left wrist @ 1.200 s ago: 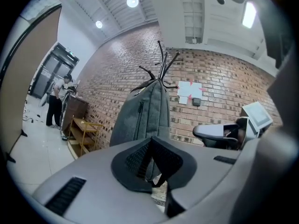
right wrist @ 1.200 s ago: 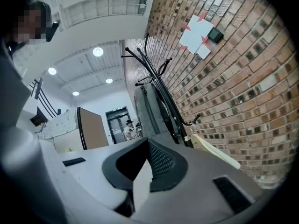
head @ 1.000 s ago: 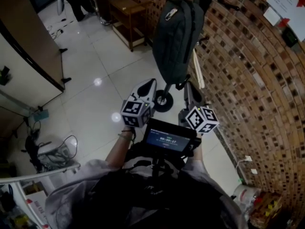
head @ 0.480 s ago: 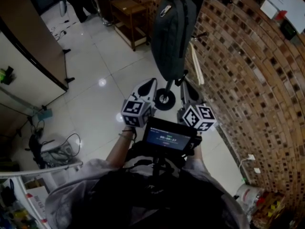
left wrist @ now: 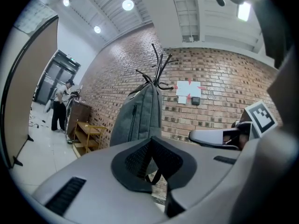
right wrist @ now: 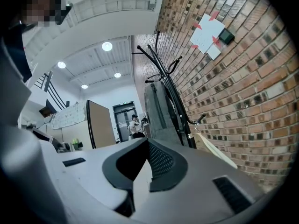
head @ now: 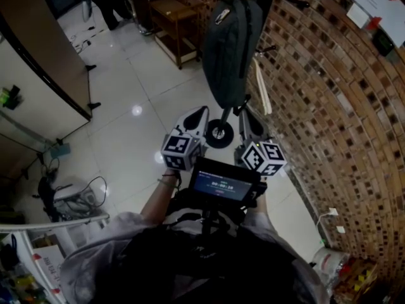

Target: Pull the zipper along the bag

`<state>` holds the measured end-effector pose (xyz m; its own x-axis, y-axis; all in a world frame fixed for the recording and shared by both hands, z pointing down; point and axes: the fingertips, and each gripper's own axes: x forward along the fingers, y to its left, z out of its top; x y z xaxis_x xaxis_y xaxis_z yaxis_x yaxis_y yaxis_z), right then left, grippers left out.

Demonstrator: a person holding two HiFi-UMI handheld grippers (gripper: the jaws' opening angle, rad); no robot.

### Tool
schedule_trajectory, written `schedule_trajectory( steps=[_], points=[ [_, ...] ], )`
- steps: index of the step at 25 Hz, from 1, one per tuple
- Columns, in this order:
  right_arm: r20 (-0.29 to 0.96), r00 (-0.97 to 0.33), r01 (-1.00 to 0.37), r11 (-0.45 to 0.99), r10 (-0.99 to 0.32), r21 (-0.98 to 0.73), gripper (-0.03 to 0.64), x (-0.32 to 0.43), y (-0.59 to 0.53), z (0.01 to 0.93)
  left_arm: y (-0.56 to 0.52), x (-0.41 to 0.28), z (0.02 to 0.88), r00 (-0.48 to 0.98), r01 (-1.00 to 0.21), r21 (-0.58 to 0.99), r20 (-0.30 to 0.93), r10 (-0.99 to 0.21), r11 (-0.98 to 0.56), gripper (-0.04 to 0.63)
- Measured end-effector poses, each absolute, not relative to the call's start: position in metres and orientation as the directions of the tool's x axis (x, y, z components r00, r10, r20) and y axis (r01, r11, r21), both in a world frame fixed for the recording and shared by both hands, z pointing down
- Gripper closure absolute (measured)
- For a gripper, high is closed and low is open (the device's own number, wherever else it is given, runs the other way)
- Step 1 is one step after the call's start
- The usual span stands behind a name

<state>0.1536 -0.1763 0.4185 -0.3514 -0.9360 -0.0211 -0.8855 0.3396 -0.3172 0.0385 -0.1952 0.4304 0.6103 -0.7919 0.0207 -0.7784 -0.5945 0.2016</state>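
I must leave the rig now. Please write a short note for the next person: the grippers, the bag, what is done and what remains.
Left gripper: shut, empty, pointing at the bag, apart from it.
Right gripper: shut, empty, beside the left one.
Bag: hangs on the rack, ahead of both grippers.
Done: nothing yet; neither gripper is on the zipper.
Left: move in, probably steady the bag with one gripper, take the pull with the other and draw it along.
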Motion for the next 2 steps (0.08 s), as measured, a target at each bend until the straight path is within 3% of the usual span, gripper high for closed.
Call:
schedule_trajectory(
  steps=[2],
  points=[
    [-0.021, -0.35, -0.885, 0.337, -0.937, -0.32, 0.627, 0.1537, -0.1753, 0.4194, -0.1946, 0.038, 0.4303, 0.61, -0.78, 0.193, 0.023, -0.792, -0.595, 0.588]
  ],
)
